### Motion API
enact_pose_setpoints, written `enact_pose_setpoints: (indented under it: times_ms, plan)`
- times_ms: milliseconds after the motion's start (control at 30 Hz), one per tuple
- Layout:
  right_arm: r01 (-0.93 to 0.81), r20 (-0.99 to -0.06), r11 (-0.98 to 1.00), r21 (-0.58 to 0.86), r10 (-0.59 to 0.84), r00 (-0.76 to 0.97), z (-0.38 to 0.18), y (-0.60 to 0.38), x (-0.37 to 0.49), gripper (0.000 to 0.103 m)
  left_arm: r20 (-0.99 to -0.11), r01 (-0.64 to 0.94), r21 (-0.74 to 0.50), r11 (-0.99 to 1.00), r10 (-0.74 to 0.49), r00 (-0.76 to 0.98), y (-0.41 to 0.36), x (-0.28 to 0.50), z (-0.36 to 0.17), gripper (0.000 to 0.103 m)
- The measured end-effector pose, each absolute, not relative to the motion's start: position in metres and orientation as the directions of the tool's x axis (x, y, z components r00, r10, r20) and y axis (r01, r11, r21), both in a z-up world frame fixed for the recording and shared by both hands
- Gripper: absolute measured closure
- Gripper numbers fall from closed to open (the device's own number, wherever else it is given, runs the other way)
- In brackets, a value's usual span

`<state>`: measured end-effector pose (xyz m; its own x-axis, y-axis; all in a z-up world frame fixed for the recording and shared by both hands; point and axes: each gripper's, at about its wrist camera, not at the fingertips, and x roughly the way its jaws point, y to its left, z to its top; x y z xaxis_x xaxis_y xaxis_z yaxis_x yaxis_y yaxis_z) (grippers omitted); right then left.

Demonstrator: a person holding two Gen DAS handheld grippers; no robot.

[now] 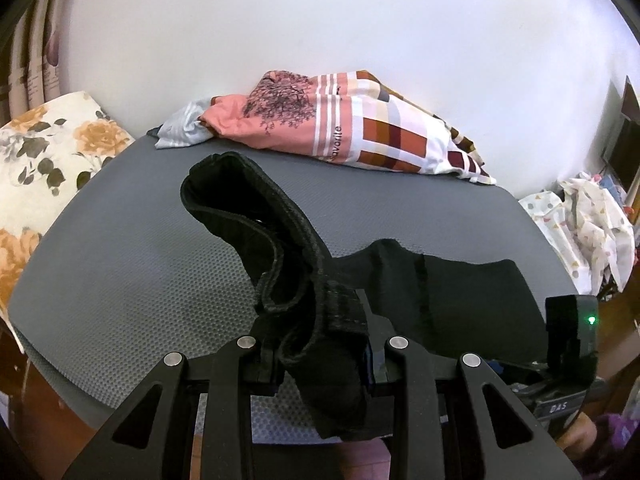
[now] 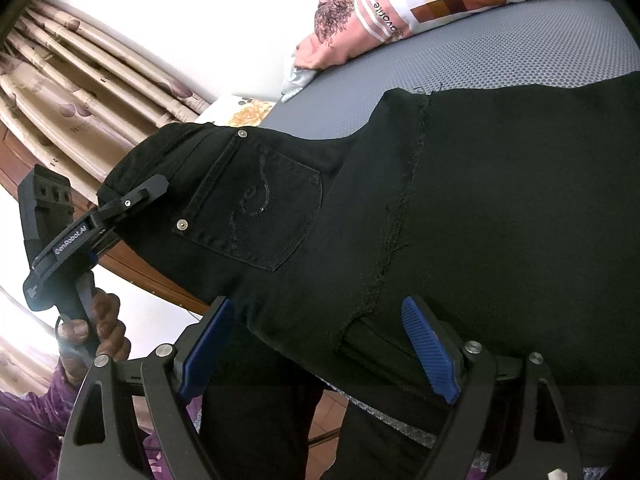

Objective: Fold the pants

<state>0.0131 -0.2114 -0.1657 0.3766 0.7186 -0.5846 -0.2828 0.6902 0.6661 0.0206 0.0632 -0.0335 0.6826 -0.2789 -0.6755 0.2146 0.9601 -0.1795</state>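
Black tool (image 2: 316,348), blue ribbed pads (image 2: 430,350), purple sleeve (image 2: 24,408)

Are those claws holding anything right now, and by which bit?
The left claw grips the black pants at the waistband. The right claw is open around the pants, gripping nothing.

Soft, even daylight filled both views, bright enough to wash the white wall (image 1: 320,20) nearly featureless. The black pants (image 2: 500,200) swallowed light, showing detail only at stitching and rivets. Fisheye distortion bowed the grey mat (image 1: 140,260) and darkened the corners. Focus stayed mostly sharp; the curtain (image 2: 80,92) at the rim looked slightly smeared. Shadows were faint.
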Motion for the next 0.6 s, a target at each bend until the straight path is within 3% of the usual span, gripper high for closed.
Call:
enact_pose_setpoints:
  times_ms: [600]
  plan:
    - [-0.256, -0.540, 0.645, 0.720, 0.752, 0.377, -0.167, -0.230, 0.015, 0.020, -0.649, 0.284, -0.194, 0.939, -0.340, 0.680, 0.031, 0.014, -0.016, 0.074]
